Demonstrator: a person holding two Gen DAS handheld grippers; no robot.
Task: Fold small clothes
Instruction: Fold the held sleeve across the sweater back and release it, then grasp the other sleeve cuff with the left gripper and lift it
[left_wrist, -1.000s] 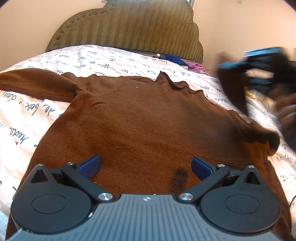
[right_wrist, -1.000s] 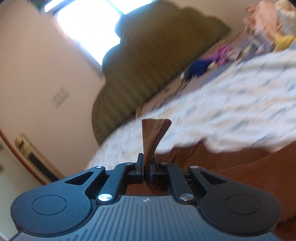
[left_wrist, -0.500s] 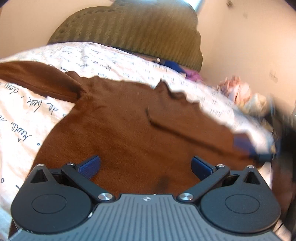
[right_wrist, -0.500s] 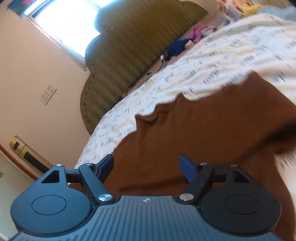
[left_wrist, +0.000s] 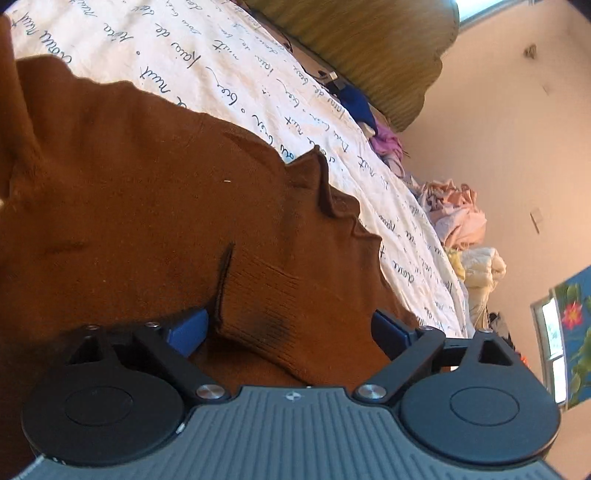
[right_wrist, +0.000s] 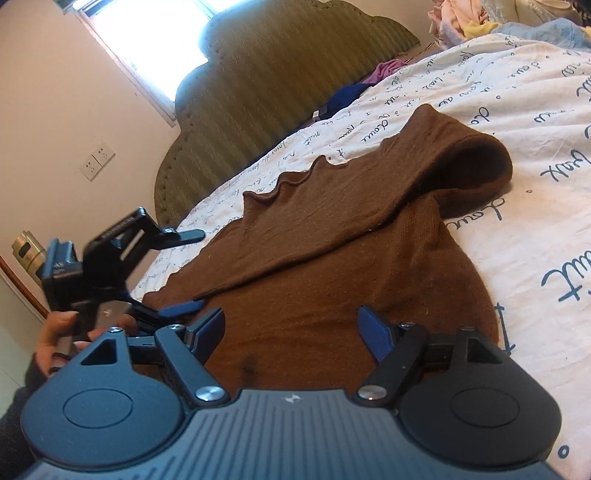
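Since a second ago: right gripper (right_wrist: 291, 330) no longer pinching the cuff, fingers now spread and empty; sleeve (right_wrist: 369, 218) laid across the sweater (right_wrist: 332, 295) body; left wrist view rolled to a tilt and closer to the cloth. Left gripper (left_wrist: 291, 326): fingers spread, low over the sweater, ribbed cuff (left_wrist: 266, 295) lying between the blue pads (left_wrist: 186, 330), contact not determinable. Sweater: brown knit, flat on the bed (right_wrist: 535, 155), wavy collar edge toward the headboard (right_wrist: 258, 96). Left wrist view only: cuff end at close range, second sleeve trailing off at upper left, heap of pale clothes (left_wrist: 458, 218) beyond the bed, blue flowered curtain (left_wrist: 570, 328) by a window at right. Right wrist view only: folded shoulder forming a raised loop (right_wrist: 476, 162) at the sweater's right edge, the left gripper seen from the side (right_wrist: 110, 266) with the hand (right_wrist: 59, 332) gripping it, wall socket (right_wrist: 96, 158), bright window (right_wrist: 155, 44) above the headboard. Writing: white sheet printed with black cursive script, "nuit" and "de" partly legible; small white lettering on the left gripper body, illegible. Room: olive ribbed headboard with scalloped top, cream walls, blue (left_wrist: 356, 105) and purple (left_wrist: 386, 142) garments at the head of the bed.
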